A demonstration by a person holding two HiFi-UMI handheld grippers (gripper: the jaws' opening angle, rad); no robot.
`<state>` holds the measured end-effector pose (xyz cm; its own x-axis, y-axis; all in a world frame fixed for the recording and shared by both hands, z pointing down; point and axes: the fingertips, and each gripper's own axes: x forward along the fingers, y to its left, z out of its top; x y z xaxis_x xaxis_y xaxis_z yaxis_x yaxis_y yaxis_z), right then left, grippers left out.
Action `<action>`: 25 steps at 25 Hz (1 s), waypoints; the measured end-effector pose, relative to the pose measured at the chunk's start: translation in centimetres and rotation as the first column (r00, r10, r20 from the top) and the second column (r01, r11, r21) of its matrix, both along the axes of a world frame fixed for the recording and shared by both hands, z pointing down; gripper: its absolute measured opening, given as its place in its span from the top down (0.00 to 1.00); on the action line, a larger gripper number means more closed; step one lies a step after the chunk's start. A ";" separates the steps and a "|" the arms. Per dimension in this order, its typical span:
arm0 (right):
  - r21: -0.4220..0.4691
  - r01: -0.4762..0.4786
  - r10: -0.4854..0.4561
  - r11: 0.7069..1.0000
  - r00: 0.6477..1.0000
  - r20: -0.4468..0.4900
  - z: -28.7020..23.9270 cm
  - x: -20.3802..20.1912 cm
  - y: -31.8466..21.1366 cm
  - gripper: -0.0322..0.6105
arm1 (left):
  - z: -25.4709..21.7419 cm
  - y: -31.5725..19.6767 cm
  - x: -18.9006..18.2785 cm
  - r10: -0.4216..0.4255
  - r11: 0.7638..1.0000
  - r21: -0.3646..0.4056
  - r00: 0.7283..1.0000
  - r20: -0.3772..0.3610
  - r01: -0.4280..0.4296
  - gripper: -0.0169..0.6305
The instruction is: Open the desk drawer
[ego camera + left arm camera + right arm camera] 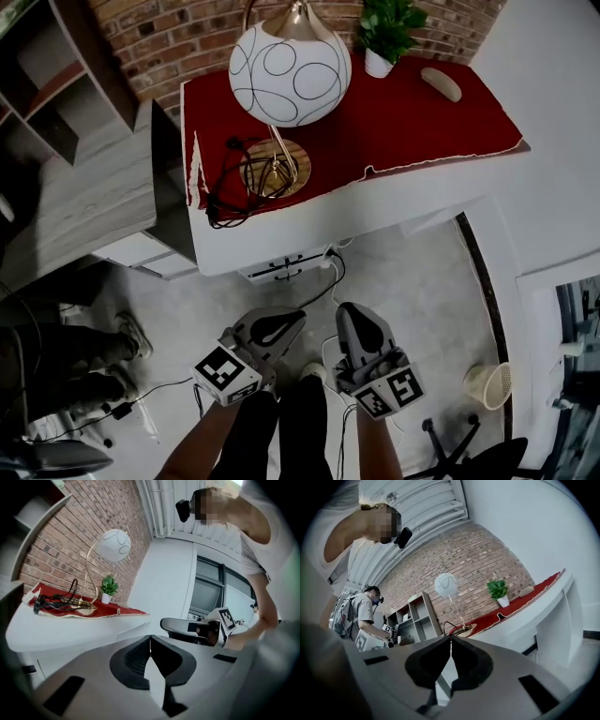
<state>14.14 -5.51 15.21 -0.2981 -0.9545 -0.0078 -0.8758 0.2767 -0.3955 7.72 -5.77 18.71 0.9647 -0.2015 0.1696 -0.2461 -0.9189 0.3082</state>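
White drawer front (281,269) with dark handles sitting shut under white bench (375,202); likely rigid, sliding lightly, best pulled by handle. Left gripper (296,319), right gripper (351,311) hanging pressed together, empty.

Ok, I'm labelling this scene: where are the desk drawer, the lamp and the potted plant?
desk drawer (298,263): head view, its white front.
lamp (291,64): head view, its round shade.
potted plant (388,26): head view, its leaves.

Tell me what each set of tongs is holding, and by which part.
Nothing. The left tongs and right tongs are both shut and empty, not touching the desk drawer.
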 end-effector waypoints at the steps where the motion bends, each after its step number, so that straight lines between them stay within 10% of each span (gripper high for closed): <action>1: 0.001 -0.010 0.010 1.000 1.000 0.011 0.7 0.3 -0.1 0.92 | 0.7 -0.2 -0.1 -0.005 1.000 -0.011 1.000 -0.007 0.005 0.96; 25: -0.031 0.014 -0.012 0.999 0.998 0.067 20.5 0.1 1.1 0.92 | 20.6 -0.2 2.6 -0.062 0.992 -0.114 0.997 -0.054 0.056 0.96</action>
<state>14.21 -4.39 35.75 -0.3103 -0.9506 0.0023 -0.8437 0.2743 -0.4614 10.31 -5.92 39.35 0.9604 -0.2413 0.1394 -0.2781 -0.8620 0.4239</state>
